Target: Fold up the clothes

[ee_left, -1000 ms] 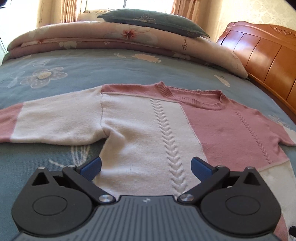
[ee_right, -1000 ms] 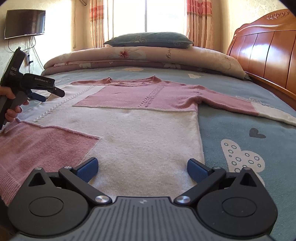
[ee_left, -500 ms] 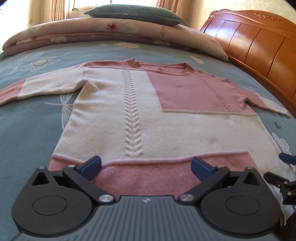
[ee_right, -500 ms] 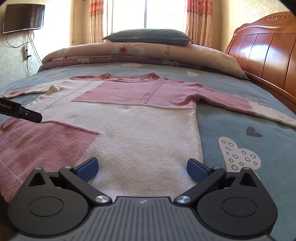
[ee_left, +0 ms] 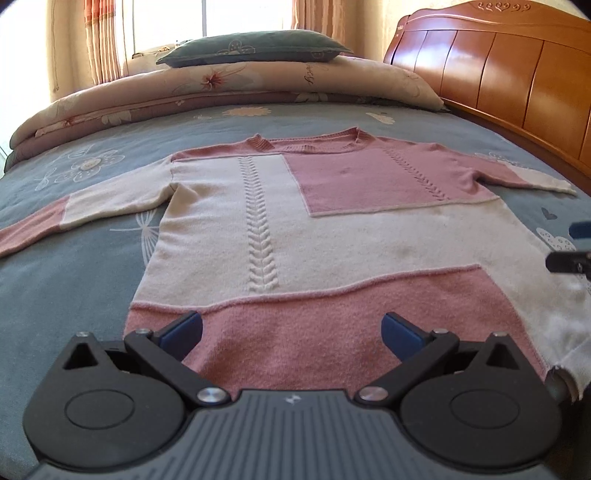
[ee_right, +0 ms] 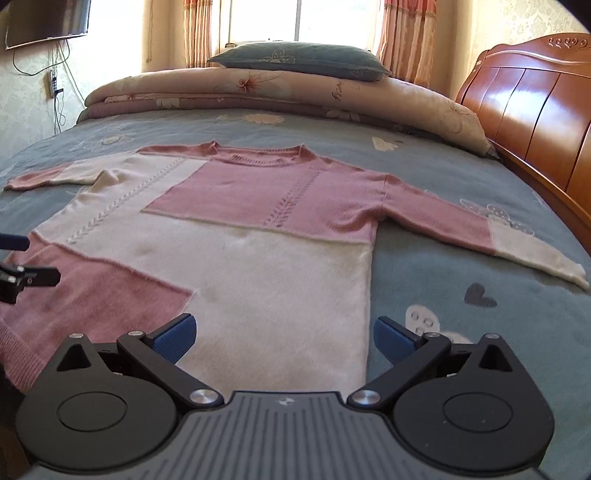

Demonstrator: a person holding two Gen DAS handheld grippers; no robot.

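A pink and cream knitted sweater (ee_left: pixel 332 236) lies flat on the bed, front up, sleeves spread, collar at the far end; it also shows in the right wrist view (ee_right: pixel 258 251). My left gripper (ee_left: pixel 291 332) is open and empty, just above the pink hem at the sweater's near left corner. My right gripper (ee_right: pixel 282 338) is open and empty over the cream hem at the near right corner. Each gripper's tip shows at the edge of the other's view.
The blue floral bedspread (ee_left: pixel 74 280) surrounds the sweater. A rolled quilt (ee_left: pixel 240 85) with a dark pillow (ee_left: pixel 255 48) lies at the far end. A wooden headboard (ee_right: pixel 535 122) runs along the right side. A wall television (ee_right: pixel 44 22) hangs at the left.
My left gripper has pulled back from the sweater's chest to its near hem. My right gripper has stayed near the hem, its view tilted a little lower.
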